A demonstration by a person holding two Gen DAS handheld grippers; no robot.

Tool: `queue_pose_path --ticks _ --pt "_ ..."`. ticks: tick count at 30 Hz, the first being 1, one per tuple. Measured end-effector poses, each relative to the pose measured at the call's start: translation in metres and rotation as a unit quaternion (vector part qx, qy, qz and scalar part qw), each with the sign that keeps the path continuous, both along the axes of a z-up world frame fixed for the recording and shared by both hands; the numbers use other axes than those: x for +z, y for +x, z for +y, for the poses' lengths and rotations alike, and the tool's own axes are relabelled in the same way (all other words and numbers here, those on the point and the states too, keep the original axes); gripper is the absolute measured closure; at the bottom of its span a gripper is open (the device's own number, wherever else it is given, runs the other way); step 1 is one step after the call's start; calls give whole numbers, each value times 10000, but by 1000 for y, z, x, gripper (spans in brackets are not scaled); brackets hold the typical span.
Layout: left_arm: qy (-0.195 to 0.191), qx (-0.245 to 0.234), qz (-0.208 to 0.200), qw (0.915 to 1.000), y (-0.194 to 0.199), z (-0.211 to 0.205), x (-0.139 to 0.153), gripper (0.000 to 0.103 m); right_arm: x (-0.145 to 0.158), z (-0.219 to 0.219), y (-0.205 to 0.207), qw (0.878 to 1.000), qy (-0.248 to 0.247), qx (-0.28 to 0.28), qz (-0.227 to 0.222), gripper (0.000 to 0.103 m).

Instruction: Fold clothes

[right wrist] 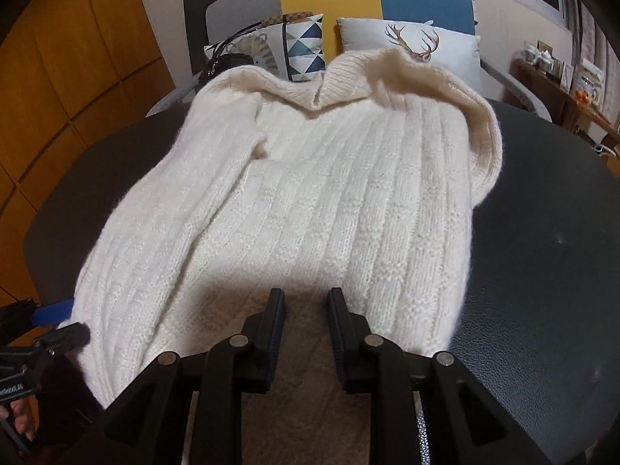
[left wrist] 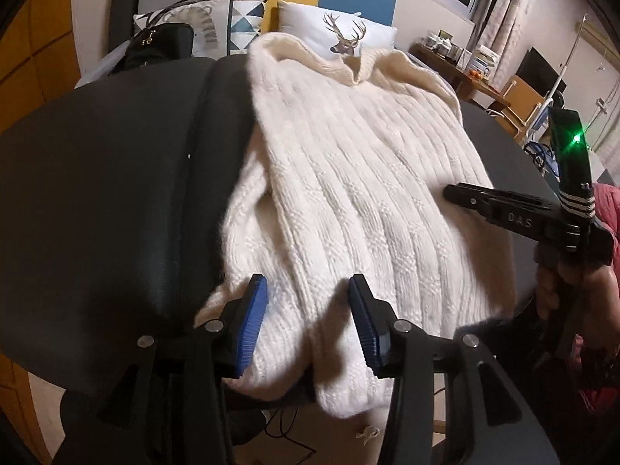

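Note:
A cream ribbed knit sweater (left wrist: 348, 193) (right wrist: 310, 213) lies flat on a dark round table (left wrist: 97, 193) (right wrist: 542, 232), collar at the far end, one sleeve folded in along its left side. My left gripper (left wrist: 308, 310) (right wrist: 64, 327) hovers over the near left corner. Its blue pads (left wrist: 255, 321) stand apart with the knit lying between them, not pinched. My right gripper (right wrist: 306, 310) (left wrist: 451, 193) sits at the near right edge. Its black pads (right wrist: 277, 317) are close together with thick knit filling the gap between them.
A sofa behind the table holds a deer-print cushion (left wrist: 345, 35) (right wrist: 414, 42), a patterned cushion (left wrist: 244, 15) and a black handbag (left wrist: 159, 44). A cluttered wooden side table (left wrist: 461, 62) stands at the right. A hand (left wrist: 562, 283) holds the right gripper's handle.

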State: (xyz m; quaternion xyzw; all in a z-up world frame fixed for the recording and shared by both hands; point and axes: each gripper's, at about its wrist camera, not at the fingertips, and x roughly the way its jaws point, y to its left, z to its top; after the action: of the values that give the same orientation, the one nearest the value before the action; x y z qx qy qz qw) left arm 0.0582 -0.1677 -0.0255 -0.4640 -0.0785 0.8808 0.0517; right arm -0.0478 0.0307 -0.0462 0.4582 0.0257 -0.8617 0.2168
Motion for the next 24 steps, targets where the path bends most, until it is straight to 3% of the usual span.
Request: queue_pose_path --ticks 6,11,17,21,24 --pt "186 -91 59 9998 7 3 2 56 -4 8 -1 9995 -270 -88 -101 80" --pt "137 -352 43 9993 20 12 3 56 -4 5 3 9999 -119 -38 33 80" --pt "414 -563 -49 9975 22 15 1 56 -4 4 3 9999 -128 -75 78 79" --pt "89 -612 -150 9980 17 23 -3 56 -5 9 1 9994 -313 -132 -22 79" --pt "227 -505 -219 9982 9 20 -6 66 -5 8 2 9995 -290 -138 0 79"
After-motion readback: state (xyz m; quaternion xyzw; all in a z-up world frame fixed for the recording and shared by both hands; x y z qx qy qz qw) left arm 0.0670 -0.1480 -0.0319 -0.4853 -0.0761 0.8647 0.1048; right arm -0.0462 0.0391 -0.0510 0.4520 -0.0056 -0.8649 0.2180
